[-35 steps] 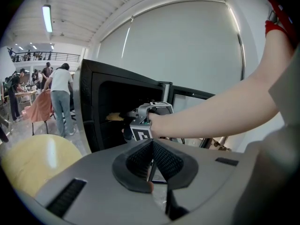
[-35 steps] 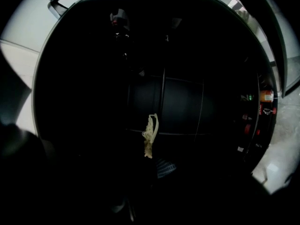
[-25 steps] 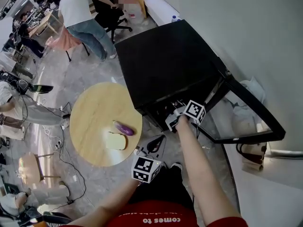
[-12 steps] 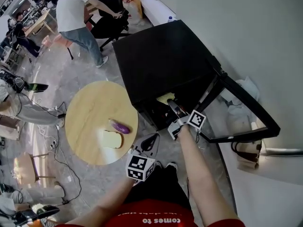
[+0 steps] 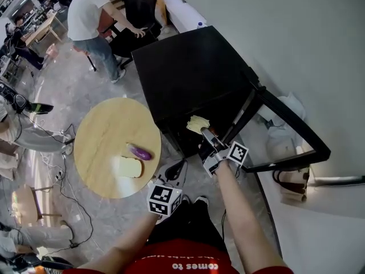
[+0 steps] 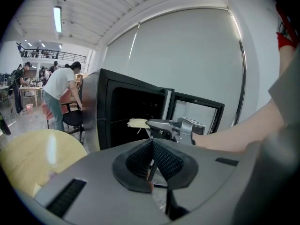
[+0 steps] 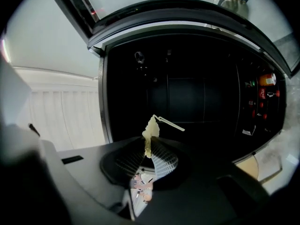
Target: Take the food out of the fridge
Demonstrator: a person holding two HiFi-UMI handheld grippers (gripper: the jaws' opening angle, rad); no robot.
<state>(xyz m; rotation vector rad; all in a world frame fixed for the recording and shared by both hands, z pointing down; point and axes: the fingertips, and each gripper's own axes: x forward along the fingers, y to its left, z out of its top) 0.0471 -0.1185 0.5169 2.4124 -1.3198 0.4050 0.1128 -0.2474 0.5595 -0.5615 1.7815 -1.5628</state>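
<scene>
Right claw [image 5: 204,132] pinching a pale yellow bit of food [image 5: 197,124] — it's just outside the open black fridge [image 5: 194,73]. Left claw [image 6: 150,163] is pressed together, empty — eggplant [image 5: 138,151] and bread [image 5: 130,167] sit on the round desk [image 5: 100,144].

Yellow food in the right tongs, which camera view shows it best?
Head view: the yellow food shows its broad face from above, bright against the black fridge. The right gripper view sees it edge-on, pinched in the right tongs; the left gripper view shows it small, from the side.
</scene>
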